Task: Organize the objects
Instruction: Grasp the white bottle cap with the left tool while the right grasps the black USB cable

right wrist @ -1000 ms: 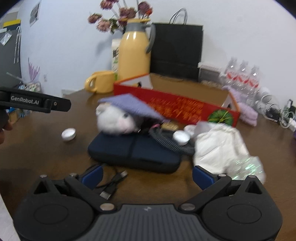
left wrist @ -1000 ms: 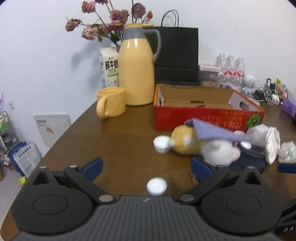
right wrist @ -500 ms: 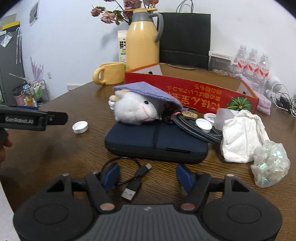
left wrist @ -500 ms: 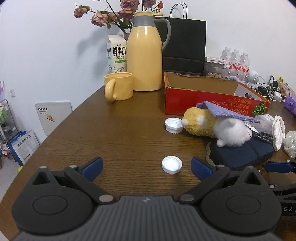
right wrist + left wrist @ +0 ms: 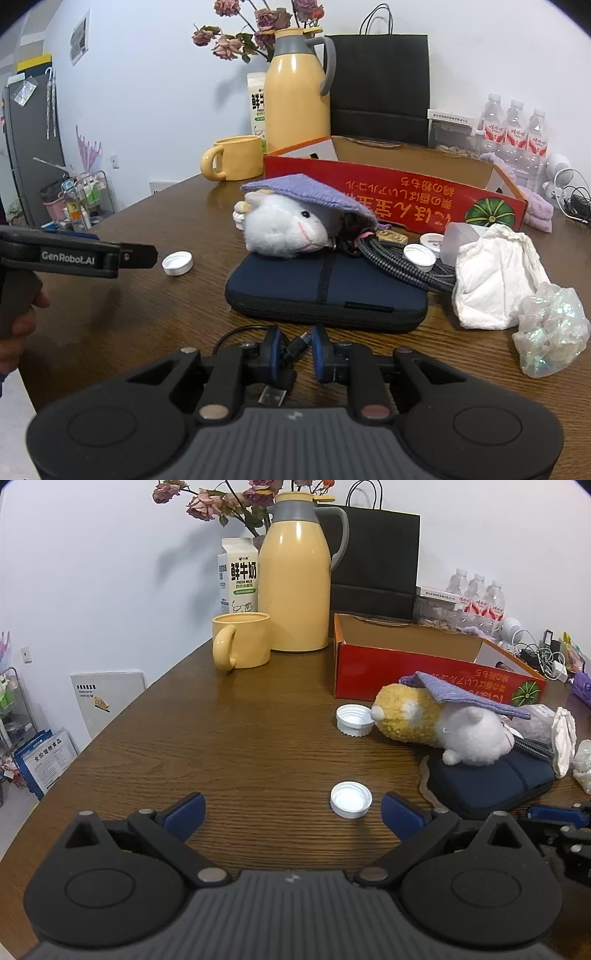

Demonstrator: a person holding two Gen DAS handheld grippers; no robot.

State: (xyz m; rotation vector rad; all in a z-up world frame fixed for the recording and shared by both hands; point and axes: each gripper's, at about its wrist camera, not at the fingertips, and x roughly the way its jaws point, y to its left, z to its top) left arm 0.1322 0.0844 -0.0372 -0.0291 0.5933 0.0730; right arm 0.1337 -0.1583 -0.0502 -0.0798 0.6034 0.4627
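Note:
My right gripper (image 5: 296, 352) is closing its jaws on a thin black USB cable (image 5: 299, 345); the blue pads pinch it, and its plug (image 5: 273, 396) lies just below them. The cable lies in front of a navy pouch (image 5: 325, 288). On the pouch rests a white-and-yellow plush toy (image 5: 284, 229) under a purple cloth (image 5: 306, 190). My left gripper (image 5: 293, 812) stands open low over the table. A white bottle cap (image 5: 351, 799) lies between its fingertips, nearer the right one. A red cardboard box (image 5: 369, 672) stands open behind the toy.
A second white cap (image 5: 354, 720) touches the toy. A braided cable (image 5: 402, 264), more caps (image 5: 419, 255), crumpled tissue (image 5: 495, 280) and a plastic wad (image 5: 552, 328) lie at the right. Yellow mug (image 5: 242, 640), jug (image 5: 295, 590), milk carton (image 5: 238, 579) and black bag (image 5: 376, 554) stand at the back.
The right jaws went from wide open to shut on the black cable. The left gripper shifted slightly, so the white cap now sits farther up and right between its fingers.

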